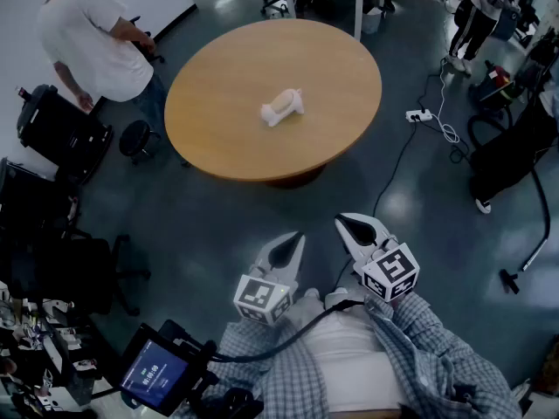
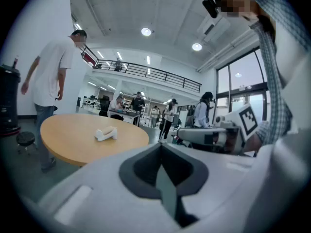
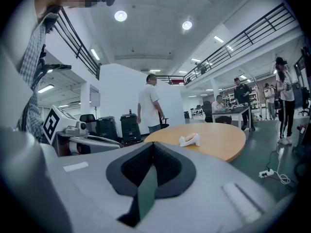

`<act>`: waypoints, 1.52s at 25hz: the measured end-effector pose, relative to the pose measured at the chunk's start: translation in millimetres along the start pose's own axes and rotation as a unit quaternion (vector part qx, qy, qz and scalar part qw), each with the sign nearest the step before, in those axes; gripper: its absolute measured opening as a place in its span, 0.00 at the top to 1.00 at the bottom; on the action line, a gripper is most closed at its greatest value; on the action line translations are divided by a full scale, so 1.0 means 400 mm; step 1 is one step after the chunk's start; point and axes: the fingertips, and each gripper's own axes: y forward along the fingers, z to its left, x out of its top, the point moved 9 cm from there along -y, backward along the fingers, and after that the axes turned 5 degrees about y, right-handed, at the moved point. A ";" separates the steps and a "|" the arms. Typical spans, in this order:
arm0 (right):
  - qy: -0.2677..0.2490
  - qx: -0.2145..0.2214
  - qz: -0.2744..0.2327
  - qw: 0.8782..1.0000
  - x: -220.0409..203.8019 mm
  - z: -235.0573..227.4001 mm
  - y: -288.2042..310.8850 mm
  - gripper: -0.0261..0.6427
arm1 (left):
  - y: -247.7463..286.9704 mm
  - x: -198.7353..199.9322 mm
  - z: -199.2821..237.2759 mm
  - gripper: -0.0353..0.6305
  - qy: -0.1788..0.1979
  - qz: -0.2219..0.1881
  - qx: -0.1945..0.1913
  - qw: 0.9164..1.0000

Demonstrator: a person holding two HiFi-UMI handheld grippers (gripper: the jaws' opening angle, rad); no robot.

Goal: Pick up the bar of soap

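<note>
The left gripper (image 1: 286, 247) and the right gripper (image 1: 355, 228) are held side by side, close to the body, pointing forward. On both, the jaws are pressed together with nothing between them.

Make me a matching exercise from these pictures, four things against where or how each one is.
Things:
1. pale bar of soap
2. white power strip
3. person in a white T-shirt
4. right gripper

Places or states:
A. fingers shut, empty
B. lying on the grey floor
C. standing beside the table
D. on the round wooden table

Pairs: 1-D, 2-B, 3-C, 4-A
</note>
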 end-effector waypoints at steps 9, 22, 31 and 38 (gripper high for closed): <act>-0.003 0.001 0.004 1.000 -0.001 0.003 0.002 0.96 | 0.003 0.001 -0.005 0.95 0.001 0.000 -0.004 1.000; 0.009 0.002 0.003 1.000 0.007 -0.008 0.004 0.96 | 0.007 0.007 -0.003 0.95 0.000 0.005 0.002 1.000; -0.001 0.004 -0.007 1.000 0.007 -0.069 -0.084 0.96 | 0.052 0.007 -0.088 0.95 0.019 -0.005 0.003 1.000; 0.000 0.006 -0.010 1.000 0.017 -0.116 -0.117 0.96 | 0.072 0.020 -0.120 0.95 0.025 -0.010 0.017 0.999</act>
